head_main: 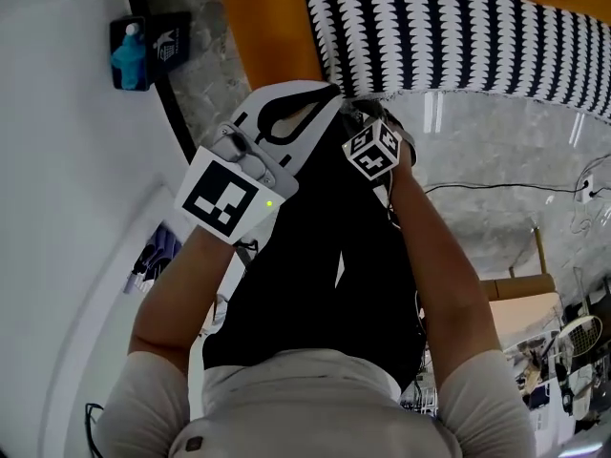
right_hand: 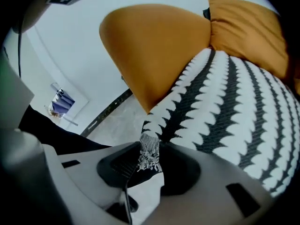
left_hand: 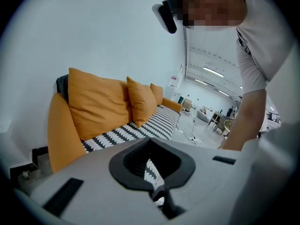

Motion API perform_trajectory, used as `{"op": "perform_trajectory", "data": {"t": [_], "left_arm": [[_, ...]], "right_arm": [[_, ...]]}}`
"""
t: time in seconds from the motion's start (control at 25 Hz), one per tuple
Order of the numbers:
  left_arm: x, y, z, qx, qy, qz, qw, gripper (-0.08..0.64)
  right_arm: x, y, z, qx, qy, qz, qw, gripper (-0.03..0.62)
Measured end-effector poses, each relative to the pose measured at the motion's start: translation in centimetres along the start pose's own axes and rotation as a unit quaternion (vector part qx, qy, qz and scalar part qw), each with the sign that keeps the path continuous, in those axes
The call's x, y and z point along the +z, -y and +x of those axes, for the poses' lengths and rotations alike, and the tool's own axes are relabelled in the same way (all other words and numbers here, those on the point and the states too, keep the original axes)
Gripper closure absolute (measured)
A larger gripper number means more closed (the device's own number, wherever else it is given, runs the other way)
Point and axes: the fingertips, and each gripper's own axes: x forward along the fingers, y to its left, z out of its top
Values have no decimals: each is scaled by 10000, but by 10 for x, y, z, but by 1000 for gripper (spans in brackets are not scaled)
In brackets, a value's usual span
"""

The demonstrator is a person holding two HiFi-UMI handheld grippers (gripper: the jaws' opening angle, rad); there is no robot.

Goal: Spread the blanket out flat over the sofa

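Note:
The black-and-white patterned blanket [head_main: 458, 36] lies over the seat of the orange sofa [head_main: 267, 27]. In the left gripper view the blanket [left_hand: 157, 121] runs along the seat below orange cushions [left_hand: 98, 102]. My left gripper [head_main: 329, 92] reaches the blanket's near edge by the armrest. Its tips look closed, with a strip of patterned cloth in the left gripper [left_hand: 150, 170]. My right gripper [head_main: 368, 113] is just beside it, mostly hidden by its marker cube. In the right gripper view the right gripper [right_hand: 149, 158] stands open, the blanket's fringed corner [right_hand: 149, 153] lying loose between the jaws and the blanket [right_hand: 225, 107] draped beyond.
The orange armrest [right_hand: 154, 50] rises right behind the blanket's corner. A person's black-trousered legs [head_main: 325, 275] stand close to the sofa front. A cable [head_main: 496, 187] crosses the grey floor to the right. A blue bottle [head_main: 129, 55] sits by the wall.

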Motion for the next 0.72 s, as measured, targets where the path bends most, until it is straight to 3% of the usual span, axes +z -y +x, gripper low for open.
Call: {"op": "perform_trajectory", "data": {"t": [0.12, 0.28, 0.36, 0.52, 0.72], "left_arm": [[33, 29, -8, -42, 110, 83, 9999, 550], [94, 66, -36, -145, 674, 580, 9959, 549], [119, 95, -62, -205, 809, 754, 9937, 549], [163, 164, -107, -385, 1014, 1231, 9864, 549], [214, 237, -158, -431, 1430, 1321, 9799, 550]], "right_arm": [[7, -3, -62, -169, 322, 190, 9992, 453], [54, 24, -163, -894, 1019, 261, 9904, 449], [76, 13, -225, -1142, 1362, 292, 9837, 449], [107, -23, -358, -1548, 2138, 386, 9638, 449], [127, -73, -504, -1866, 3008, 450, 9342, 449]]}}
